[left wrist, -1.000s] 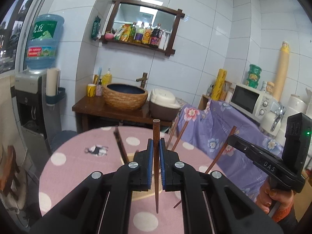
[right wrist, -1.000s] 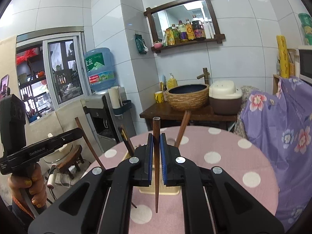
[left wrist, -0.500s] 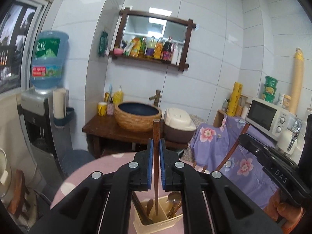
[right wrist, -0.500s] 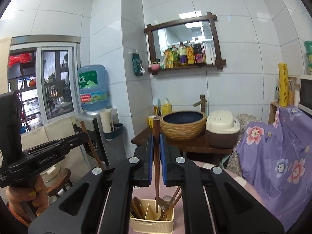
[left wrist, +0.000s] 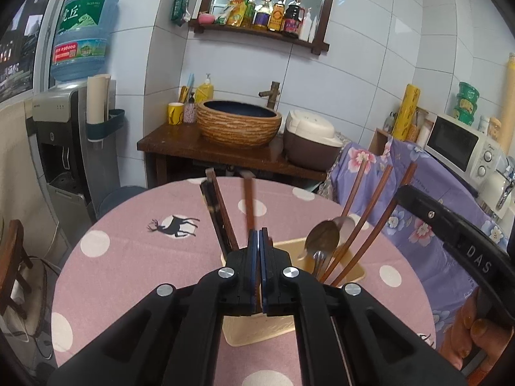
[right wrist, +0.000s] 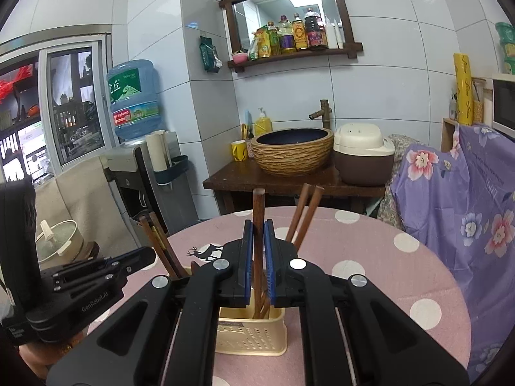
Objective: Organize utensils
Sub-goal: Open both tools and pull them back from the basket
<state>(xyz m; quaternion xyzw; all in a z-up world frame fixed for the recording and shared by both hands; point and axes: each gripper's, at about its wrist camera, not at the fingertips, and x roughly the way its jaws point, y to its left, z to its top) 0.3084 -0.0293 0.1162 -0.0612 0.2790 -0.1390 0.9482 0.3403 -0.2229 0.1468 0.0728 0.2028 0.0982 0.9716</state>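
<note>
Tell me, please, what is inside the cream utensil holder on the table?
Inside the utensil holder stand several brown chopsticks, two dark chopsticks and a metal spoon. The hand-held grippers cover its lower part, so the bottom and the utensils' lower ends are hidden.

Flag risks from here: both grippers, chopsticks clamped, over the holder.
1. The cream plastic utensil holder is light and already crowded with brown chopsticks and a metal spoon; a descending stick could jam.
2. The left gripper and right gripper work close together and may collide.
</note>
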